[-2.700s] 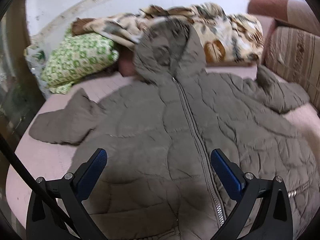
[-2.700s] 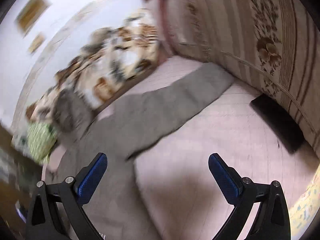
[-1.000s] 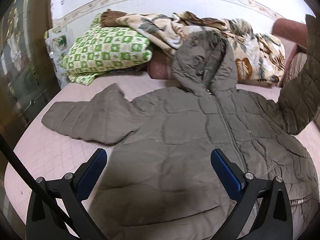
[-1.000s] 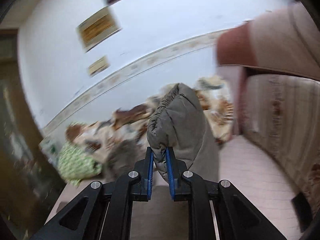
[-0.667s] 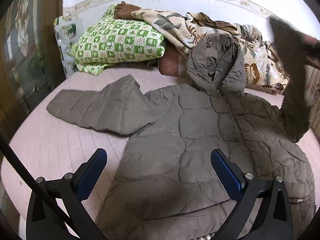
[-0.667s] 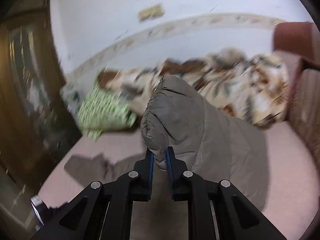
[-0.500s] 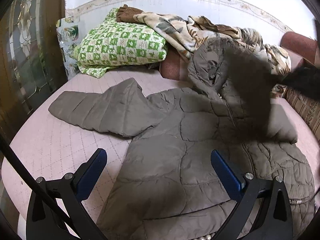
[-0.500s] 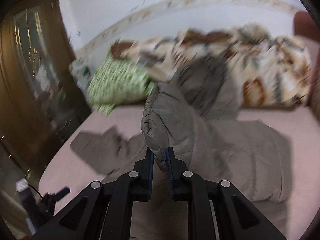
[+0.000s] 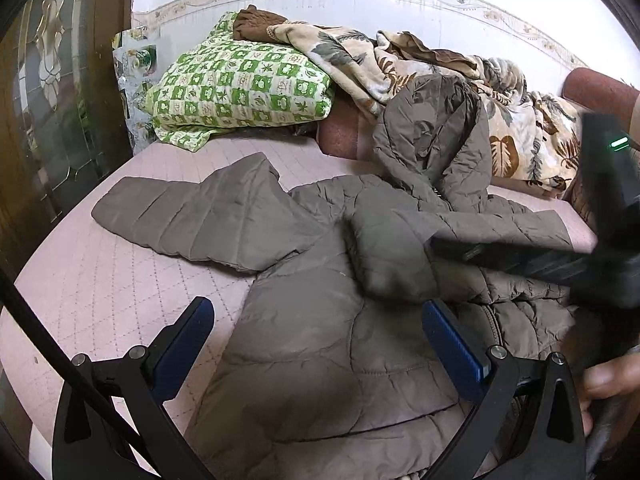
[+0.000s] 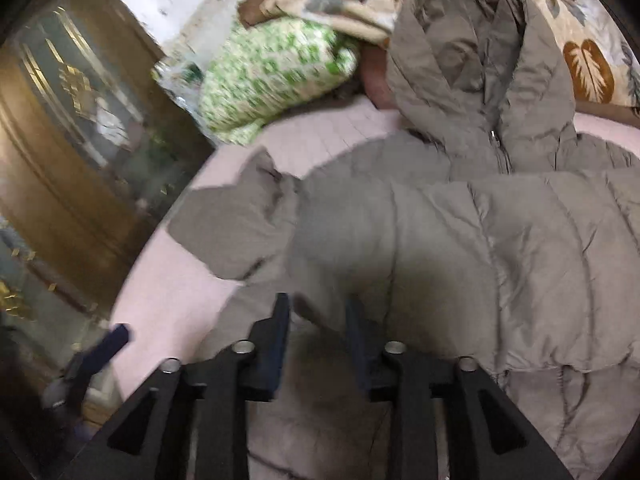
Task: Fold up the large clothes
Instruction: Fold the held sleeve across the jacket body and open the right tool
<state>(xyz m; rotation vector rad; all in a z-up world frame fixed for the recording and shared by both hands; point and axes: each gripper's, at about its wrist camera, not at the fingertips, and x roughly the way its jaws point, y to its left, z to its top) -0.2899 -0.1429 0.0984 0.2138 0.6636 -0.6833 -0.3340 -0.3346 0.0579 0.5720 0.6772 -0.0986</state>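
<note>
Since the earlier frame the right sleeve (image 9: 394, 256) has gone from hanging in the air, pinched at its cuff, to lying folded across the chest of the jacket (image 9: 320, 340). The right gripper (image 10: 318, 322) that carried it over has just been opening its jaws; they now stand part open with the cuff end lying loose between them, pads no longer pressing on it. Releasing here makes sense: the sleeve needs to rest flat on the body so the jacket narrows to a neat rectangle.

That jacket lies front up on the bed (image 9: 100, 280), zip closed, hood (image 9: 436, 136) propped against the cushions at the far side. Its left sleeve (image 9: 192, 216) is spread out sideways on the quilted cover, not yet folded in.

Over the jacket's hem the left gripper (image 9: 316, 340) hovers wide open and empty, likely waiting its turn, since the spread sleeve is on its side and seems the natural next fold. At the right edge of the left view, part of a hand (image 9: 612, 376) grips the right tool's handle.

Behind the jacket sit a green pillow (image 9: 240, 84) and a leaf-print blanket (image 9: 400, 64), well clear of the folding area.
</note>
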